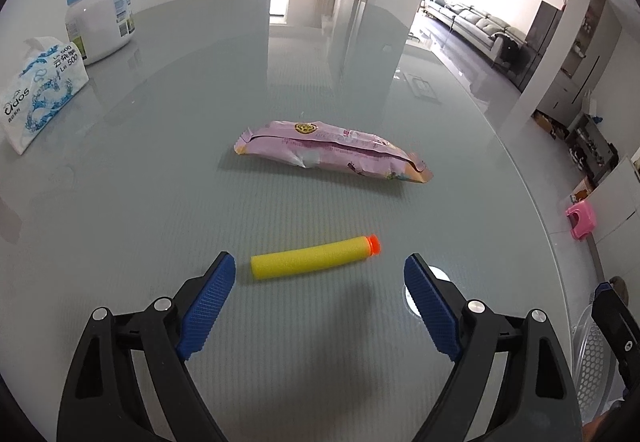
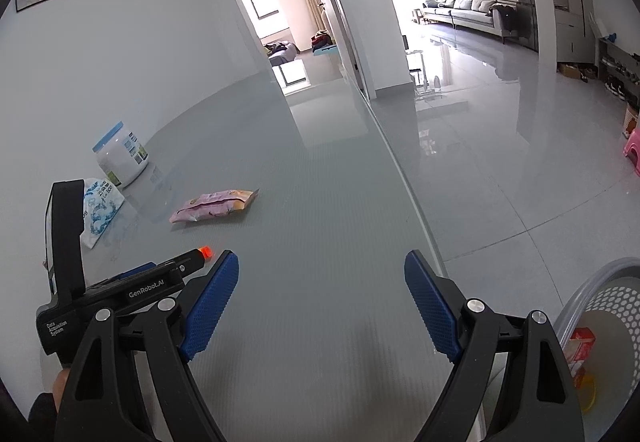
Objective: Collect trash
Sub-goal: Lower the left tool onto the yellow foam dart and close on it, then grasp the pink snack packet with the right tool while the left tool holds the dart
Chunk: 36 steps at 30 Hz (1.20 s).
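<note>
I am reaching my left gripper (image 1: 320,274), spread wide and holding nothing, toward the yellow foam dart (image 1: 312,258) lying on the glass table (image 1: 160,182) just ahead. Next I am lowering and pinching it. My right gripper (image 2: 322,274) is waiting spread wide, empty, beside the white trash basket (image 2: 624,306).

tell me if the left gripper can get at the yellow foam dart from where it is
Probably yes. The left gripper is open, and the yellow foam dart lies flat on the glass table just beyond its fingertips, roughly centred between them. Nothing sits between; the pink snack packet lies farther back.
</note>
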Each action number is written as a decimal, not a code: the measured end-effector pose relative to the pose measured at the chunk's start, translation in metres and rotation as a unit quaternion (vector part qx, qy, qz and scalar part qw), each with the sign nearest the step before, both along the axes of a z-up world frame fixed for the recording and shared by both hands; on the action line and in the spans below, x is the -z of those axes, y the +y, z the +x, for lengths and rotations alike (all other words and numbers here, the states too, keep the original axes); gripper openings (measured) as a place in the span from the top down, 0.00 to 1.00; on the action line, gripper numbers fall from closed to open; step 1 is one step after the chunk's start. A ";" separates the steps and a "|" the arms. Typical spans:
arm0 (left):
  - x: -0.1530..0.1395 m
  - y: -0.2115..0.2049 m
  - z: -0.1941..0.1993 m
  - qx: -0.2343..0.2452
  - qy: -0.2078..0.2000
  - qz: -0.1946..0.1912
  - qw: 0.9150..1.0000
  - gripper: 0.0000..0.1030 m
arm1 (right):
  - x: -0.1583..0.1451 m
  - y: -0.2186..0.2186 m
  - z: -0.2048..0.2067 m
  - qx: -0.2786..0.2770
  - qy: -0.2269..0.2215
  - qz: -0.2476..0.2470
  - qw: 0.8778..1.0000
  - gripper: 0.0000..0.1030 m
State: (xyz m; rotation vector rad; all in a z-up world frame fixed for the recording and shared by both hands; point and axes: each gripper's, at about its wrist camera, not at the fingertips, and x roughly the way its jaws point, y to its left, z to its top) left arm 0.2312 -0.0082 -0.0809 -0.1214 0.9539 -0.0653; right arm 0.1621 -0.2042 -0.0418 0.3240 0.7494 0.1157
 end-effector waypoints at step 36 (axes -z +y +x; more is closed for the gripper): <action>-0.020 0.062 -0.023 -0.040 -0.076 0.083 0.993 0.36 | 0.006 0.052 0.058 -0.073 0.027 0.001 0.997 0.21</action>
